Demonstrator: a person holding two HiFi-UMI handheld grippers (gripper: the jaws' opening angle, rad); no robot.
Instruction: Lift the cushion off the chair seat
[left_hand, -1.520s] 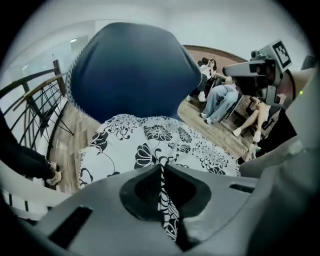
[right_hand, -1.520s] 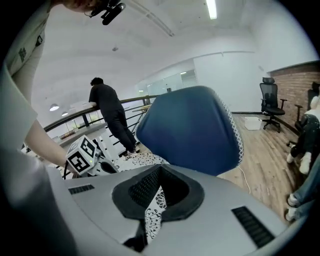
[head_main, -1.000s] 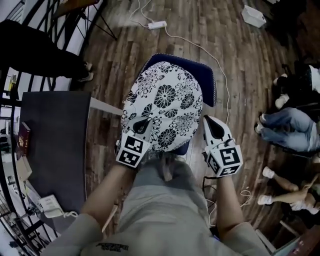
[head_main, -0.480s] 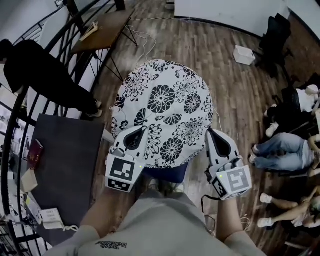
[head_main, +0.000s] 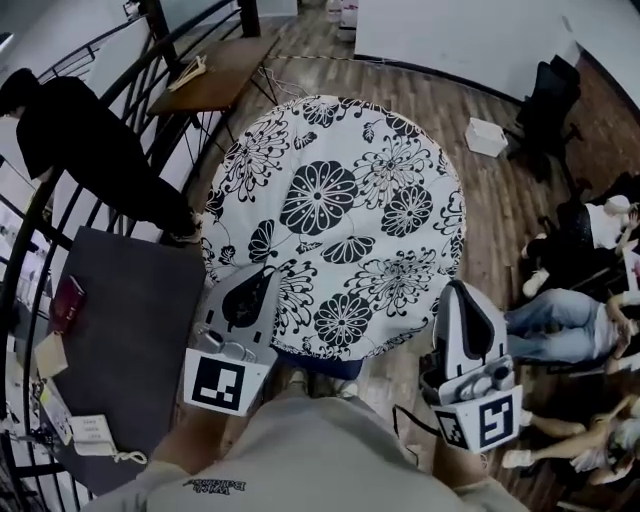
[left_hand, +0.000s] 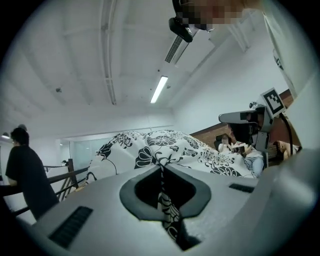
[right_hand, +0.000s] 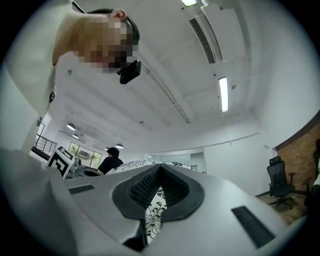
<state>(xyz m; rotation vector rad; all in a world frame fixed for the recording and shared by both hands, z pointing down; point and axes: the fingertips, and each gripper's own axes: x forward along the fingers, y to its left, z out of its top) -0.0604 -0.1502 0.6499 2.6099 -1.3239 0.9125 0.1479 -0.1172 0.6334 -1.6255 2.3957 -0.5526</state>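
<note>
a: where is the cushion (head_main: 340, 220)?
b: spread wide in front of the person, black-and-white floral, filling the middle of the head view; it is held at two places along its near edge; a dark blue strip of the chair seat (head_main: 322, 363) shows just under that edge.
a: and the left gripper (head_main: 266, 278)?
b: jaws clamped on a pinch of the patterned fabric at the near left edge; in the left gripper view the cloth runs down between them, with the cushion humped up beyond against the ceiling.
a: the right gripper (head_main: 460, 292)?
b: the same at the near right edge; jaws closed on a fold of flowered cloth.
a: what's around?
b: a person in black (head_main: 85, 150) by the railing (head_main: 150, 90) at the left; a dark table (head_main: 130, 320) nearer; wooden floor (head_main: 500, 200) beyond the cushion.
</note>
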